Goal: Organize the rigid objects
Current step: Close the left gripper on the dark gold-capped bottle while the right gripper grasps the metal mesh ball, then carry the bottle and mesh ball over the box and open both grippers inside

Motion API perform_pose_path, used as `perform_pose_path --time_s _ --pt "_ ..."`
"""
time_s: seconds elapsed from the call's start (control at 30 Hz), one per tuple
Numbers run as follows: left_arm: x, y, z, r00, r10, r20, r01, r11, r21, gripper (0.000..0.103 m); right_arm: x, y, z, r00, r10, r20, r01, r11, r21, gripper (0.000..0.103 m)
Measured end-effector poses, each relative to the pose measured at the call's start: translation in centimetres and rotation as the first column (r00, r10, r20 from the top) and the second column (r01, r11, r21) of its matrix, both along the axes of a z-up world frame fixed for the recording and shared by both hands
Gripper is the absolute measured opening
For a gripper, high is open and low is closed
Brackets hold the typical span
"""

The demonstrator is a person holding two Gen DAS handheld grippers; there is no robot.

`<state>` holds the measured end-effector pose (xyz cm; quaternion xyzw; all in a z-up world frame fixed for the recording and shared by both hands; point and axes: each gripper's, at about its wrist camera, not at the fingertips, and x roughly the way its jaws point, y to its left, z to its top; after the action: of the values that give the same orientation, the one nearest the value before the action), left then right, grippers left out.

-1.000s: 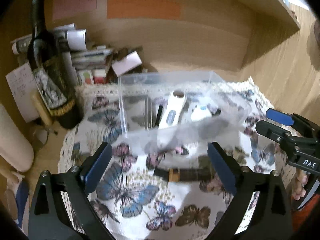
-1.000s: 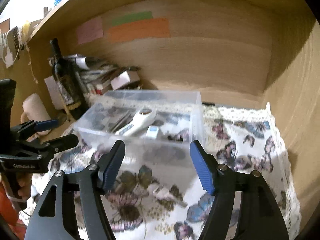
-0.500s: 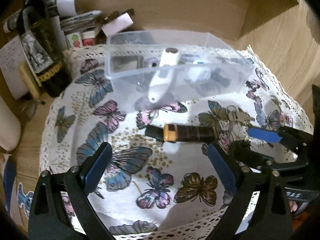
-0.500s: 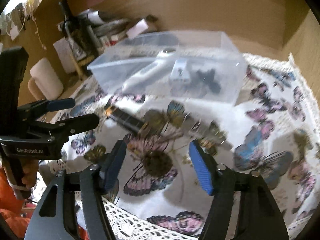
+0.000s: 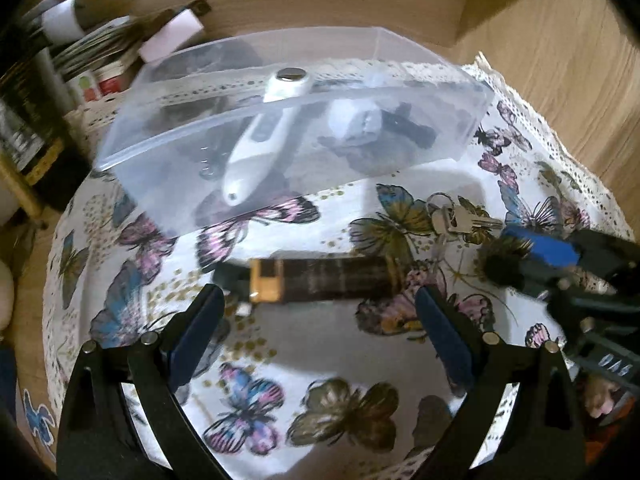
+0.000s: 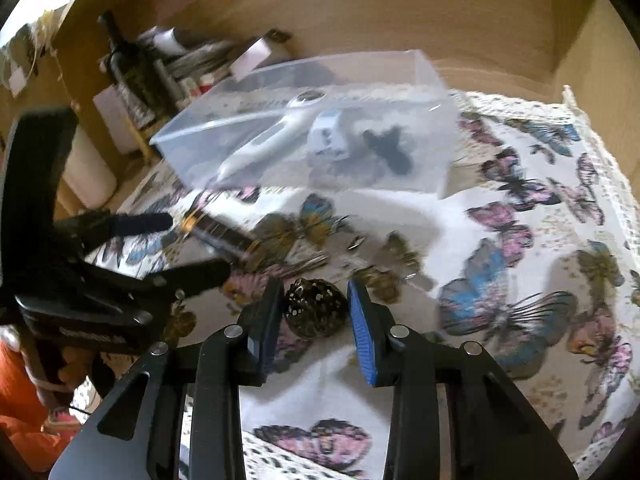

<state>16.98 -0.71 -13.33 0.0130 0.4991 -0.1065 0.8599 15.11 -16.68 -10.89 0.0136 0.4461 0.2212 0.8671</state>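
Observation:
A clear plastic box point(image 5: 436, 80) point(image 6: 432, 80) stands at the back of the butterfly cloth and holds a white thermometer point(image 5: 264, 140) point(image 6: 276, 136) and small items. A dark tube with an orange band point(image 5: 320, 280) point(image 6: 220, 236) lies in front of it. A bunch of keys point(image 5: 460, 220) lies to the tube's right. My left gripper point(image 5: 316, 320) is open just before the tube. My right gripper point(image 6: 314, 312) has its jaws around a dark speckled ball point(image 6: 316, 308) with small gaps; it also shows in the left wrist view point(image 5: 500, 260).
A dark wine bottle point(image 6: 128, 64) and a pile of papers and small boxes point(image 5: 104, 56) stand at the back left. A wooden wall point(image 6: 400, 12) closes the back and right. The lace cloth edge point(image 6: 592, 128) runs along the right.
Both grippers have dropped toward the cloth. The left gripper has come up to the tube. The right gripper's jaws have narrowed around the speckled ball.

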Motion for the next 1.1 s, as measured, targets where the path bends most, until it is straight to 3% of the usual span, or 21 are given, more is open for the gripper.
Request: perform_pose_path --time_s 0.2,0.3,0.37,0.53,1.1 --pt "0.8 -1.7 -0.8 0.999 -0.021 0.030 0.019 0.997 0.078 0.096 0.1 -1.9 0.5 0.999 -0.038 0.015 0.038 0.999 0.016 0.030" --pt "0.8 -1.8 -0.9 0.999 -0.022 0.046 0.018 0.996 0.087 0.083 0.3 -2.0 0.4 0.999 -0.038 0.015 0.038 0.999 0.022 0.030" --pt "0.8 -1.7 -0.8 0.999 -0.023 0.049 0.019 0.996 0.081 0.082 0.3 -2.0 0.3 0.999 -0.038 0.016 0.037 0.999 0.025 0.030" --pt "0.6 -1.1 -0.2 0.999 -0.017 0.043 0.016 0.999 0.029 0.082 0.7 -1.8 0.7 0.999 -0.037 0.029 0.036 0.999 0.041 0.030" --pt "-0.8 3.2 6.8 0.970 0.088 0.226 -0.068 0.993 -0.096 0.082 2.5 -0.5 4.6 0.987 -0.053 0.153 0.043 0.997 0.067 0.030"
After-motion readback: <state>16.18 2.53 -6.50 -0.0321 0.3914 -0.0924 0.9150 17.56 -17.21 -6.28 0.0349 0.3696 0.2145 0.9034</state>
